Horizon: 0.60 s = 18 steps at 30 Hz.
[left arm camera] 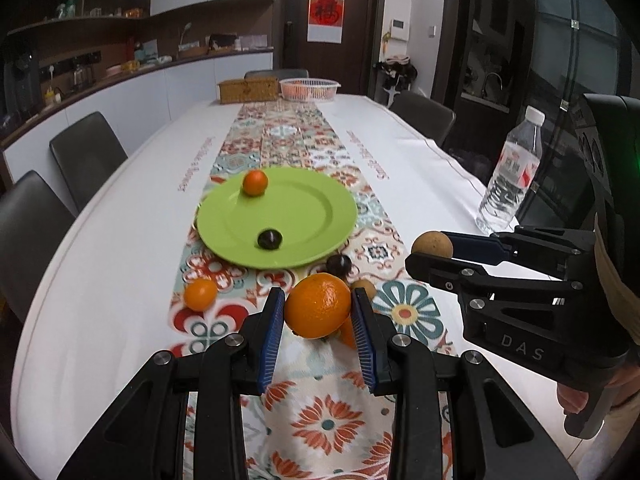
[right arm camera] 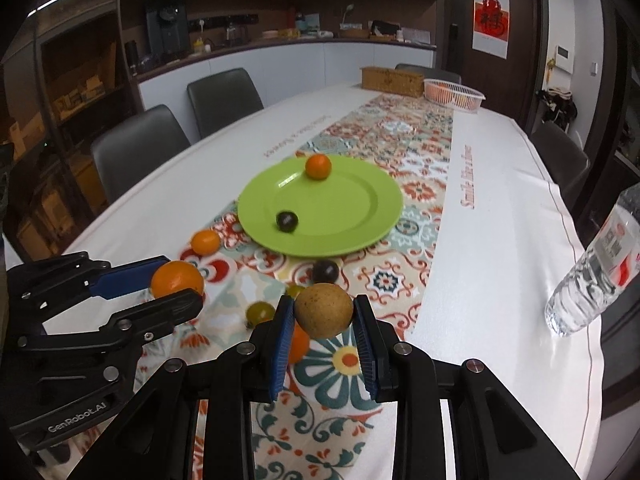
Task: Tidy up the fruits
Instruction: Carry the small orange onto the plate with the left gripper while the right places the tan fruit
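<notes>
My left gripper (left arm camera: 319, 307) is shut on an orange (left arm camera: 318, 306) and holds it above the patterned runner; it also shows in the right wrist view (right arm camera: 176, 286). My right gripper (right arm camera: 323, 311) is shut on a round brown fruit (right arm camera: 324, 310), also seen in the left wrist view (left arm camera: 433, 245). A green plate (left arm camera: 304, 200) ahead carries a small orange (left arm camera: 255, 182) and a dark plum (left arm camera: 270, 239). Loose on the runner lie a small orange (left arm camera: 200, 294), a dark plum (left arm camera: 338, 265), a brown fruit (left arm camera: 366, 286) and small green fruits (right arm camera: 259, 311).
A water bottle (left arm camera: 510, 172) stands near the table's right edge. A wicker box (left arm camera: 248, 90) and a white basket of fruit (left arm camera: 309, 89) sit at the far end. Dark chairs (left arm camera: 86, 156) line both sides of the table.
</notes>
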Available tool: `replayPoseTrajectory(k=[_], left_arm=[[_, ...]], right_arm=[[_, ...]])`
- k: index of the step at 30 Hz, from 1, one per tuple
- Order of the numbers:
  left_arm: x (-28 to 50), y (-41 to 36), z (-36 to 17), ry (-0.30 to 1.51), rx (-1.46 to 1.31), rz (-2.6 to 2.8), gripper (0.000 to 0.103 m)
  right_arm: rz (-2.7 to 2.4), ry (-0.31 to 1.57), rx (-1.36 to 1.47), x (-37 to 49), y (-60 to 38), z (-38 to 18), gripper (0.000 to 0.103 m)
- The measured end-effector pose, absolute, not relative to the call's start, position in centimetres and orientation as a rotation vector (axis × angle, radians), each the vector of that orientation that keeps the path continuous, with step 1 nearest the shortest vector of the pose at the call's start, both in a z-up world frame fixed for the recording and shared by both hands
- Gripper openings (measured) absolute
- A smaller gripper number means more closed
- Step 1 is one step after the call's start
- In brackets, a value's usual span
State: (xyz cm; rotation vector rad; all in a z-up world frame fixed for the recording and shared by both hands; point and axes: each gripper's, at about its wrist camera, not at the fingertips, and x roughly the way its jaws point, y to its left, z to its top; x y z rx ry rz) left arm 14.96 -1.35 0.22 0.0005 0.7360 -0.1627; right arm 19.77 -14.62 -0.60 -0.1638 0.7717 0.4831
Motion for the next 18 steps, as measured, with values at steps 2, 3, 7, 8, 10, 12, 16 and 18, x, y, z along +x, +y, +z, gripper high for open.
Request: replayPoseTrajectory(k=[2,3,7,8,10,12,16,18], left_arm=[[15.2,-1.0,0.7,0.720,0.010,-0.160,0.033],[15.3,-0.9,0.9,0.714,0.014,-0.158,0.033],[16.1,-0.2,1.7,0.696,0.024,-0.163,0.033],[16.3,-0.2,1.7,0.694,0.027,-0.163,0.033],[16.8,0.1,2.0,0.690,0.033,-0.162,0.033],[17.3,0.3,2.1,0.690,0.034,-0.165,0.033],[18.7,0.8,2.1,0.688,0.045,-0.168,0.033],[19.4,1.0,2.0,0.690,0.052,-0.169,0.033]], right_arm=[[0.481,0.763,-0.158,20.0,-14.2,-0.1,0.031],[0.480,0.760,-0.156,20.1,-14.1,0.0,0.031],[0.478,0.747,-0.143,20.7,-13.5,0.8,0.031],[0.477,0.744,-0.141,20.8,-13.3,0.9,0.031],[0.475,0.736,-0.136,21.2,-13.1,1.2,0.031],[0.474,0.729,-0.134,21.6,-12.8,1.5,0.031],[0.467,0.727,-0.134,22.7,-12.2,1.8,0.031],[0.466,0.729,-0.137,23.4,-11.9,1.8,0.031]])
